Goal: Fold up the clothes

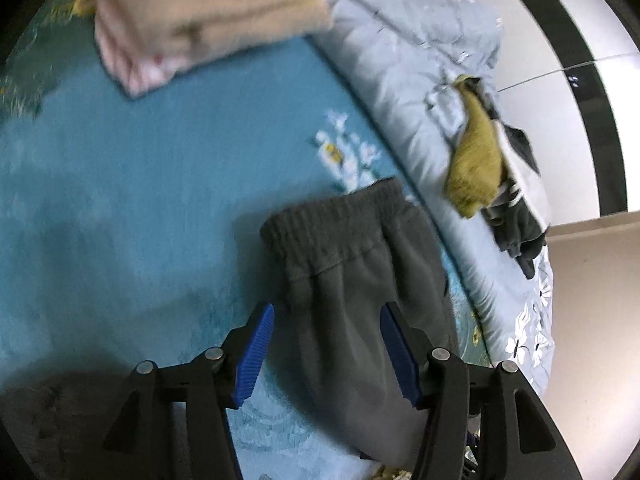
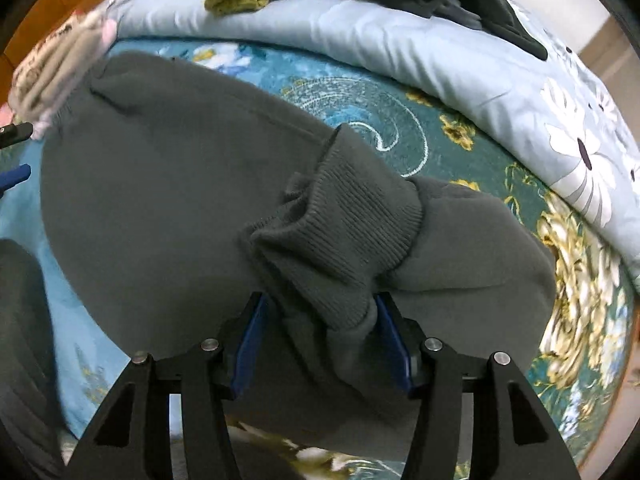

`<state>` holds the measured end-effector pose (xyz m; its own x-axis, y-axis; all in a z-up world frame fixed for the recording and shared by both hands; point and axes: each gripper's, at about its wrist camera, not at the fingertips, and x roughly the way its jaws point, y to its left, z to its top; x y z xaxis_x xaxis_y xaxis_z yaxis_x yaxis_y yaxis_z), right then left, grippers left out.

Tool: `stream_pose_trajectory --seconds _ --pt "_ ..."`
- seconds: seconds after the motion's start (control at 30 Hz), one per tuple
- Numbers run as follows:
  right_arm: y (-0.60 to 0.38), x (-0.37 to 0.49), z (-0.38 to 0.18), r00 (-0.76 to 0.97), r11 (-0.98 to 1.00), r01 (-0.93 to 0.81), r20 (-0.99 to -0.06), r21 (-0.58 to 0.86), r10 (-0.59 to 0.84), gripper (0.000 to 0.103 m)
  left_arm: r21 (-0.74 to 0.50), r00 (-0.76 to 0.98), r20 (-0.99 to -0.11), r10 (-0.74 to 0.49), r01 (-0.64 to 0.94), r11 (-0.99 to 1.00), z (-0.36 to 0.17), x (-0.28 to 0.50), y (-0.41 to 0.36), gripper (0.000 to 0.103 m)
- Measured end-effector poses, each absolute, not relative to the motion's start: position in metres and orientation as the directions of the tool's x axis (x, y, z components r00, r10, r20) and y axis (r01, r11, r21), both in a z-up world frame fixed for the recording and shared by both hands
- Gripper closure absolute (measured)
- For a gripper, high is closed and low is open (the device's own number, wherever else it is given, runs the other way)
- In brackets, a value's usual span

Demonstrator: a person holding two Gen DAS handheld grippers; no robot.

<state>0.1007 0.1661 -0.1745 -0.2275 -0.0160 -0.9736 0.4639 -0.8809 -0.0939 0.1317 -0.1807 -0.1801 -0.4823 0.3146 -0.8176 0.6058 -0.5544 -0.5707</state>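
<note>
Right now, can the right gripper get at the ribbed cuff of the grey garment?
Probably yes. The ribbed cuff lies right ahead of the right gripper, its lower end already between the open jaws, nothing covering it.

Both wrist views look steeply down, close over the same grey sweatpants (image 1: 352, 280) on the bed.
</note>
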Motion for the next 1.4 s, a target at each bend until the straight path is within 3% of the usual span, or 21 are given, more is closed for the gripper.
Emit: stream_pose_trajectory --seconds 0.1,0.2,0.43,0.57,0.73,0.77,0.8,0.87,1.13,1.3,1.4 --pt "0.177 0.099 -0.171 -0.234 -0.906 0.416 -0.972 -0.075 -0.028 0.064 -0.575 -0.469 -0.817 0.335 0.625 -0.528 -0.193 0.133 -0.18 0.043" --pt "0.192 0.096 -0.161 -0.236 -0.936 0.352 -0.968 -0.001 -0.088 0.074 -0.585 -0.48 -0.809 0.338 0.611 -0.533 -0.199 0.131 -0.179 0.043" --pt "0.193 0.104 -0.116 -0.28 -0.927 0.348 -0.928 0.14 -0.245 0.075 -0.616 -0.497 -0.787 0.366 0.593 -0.518 -0.22 0.127 -0.176 0.042" --pt "0.165 0.111 -0.134 -0.253 -0.912 0.407 -0.954 0.046 -0.161 0.075 -0.653 -0.523 -0.757 0.391 0.587 -0.479 -0.228 0.127 -0.177 0.041" --pt "0.149 0.107 -0.162 -0.157 -0.902 0.431 -0.982 0.026 -0.104 0.067 -0.65 -0.531 -0.757 0.38 0.559 -0.515 -0.226 0.117 -0.172 0.04" --pt "0.148 0.108 -0.163 -0.144 -0.898 0.438 -0.984 0.033 -0.107 0.063 -0.651 -0.53 -0.757 0.382 0.561 -0.512 -0.228 0.115 -0.172 0.04" --pt "0.147 0.108 -0.165 -0.129 -0.895 0.444 -0.985 0.046 -0.115 0.051 -0.651 -0.528 -0.757 0.384 0.563 -0.509 -0.229 0.113 -0.172 0.04" --pt "0.148 0.11 -0.164 -0.082 -0.887 0.448 -0.982 0.116 -0.169 0.042 -0.659 -0.534 -0.751 0.389 0.563 -0.499 -0.232 0.112 -0.172 0.04" --pt "0.201 0.106 -0.123 -0.202 -0.886 0.249 -0.874 0.39 -0.441 0.043 -0.698 -0.562 -0.716 0.415 0.57 -0.433 -0.24 0.115 -0.18 0.039" --pt "0.213 0.085 -0.113 -0.283 -0.918 0.12 -0.874 0.377 -0.396 0.043 -0.711 -0.579 -0.703 0.413 0.553 -0.434 -0.237 0.116 -0.18 0.039" --pt "0.209 0.075 -0.115 -0.293 -0.95 0.11 -0.904 0.292 -0.311 0.043 -0.705 -0.574 -0.709 0.409 0.554 -0.443 -0.239 0.114 -0.179 0.039"
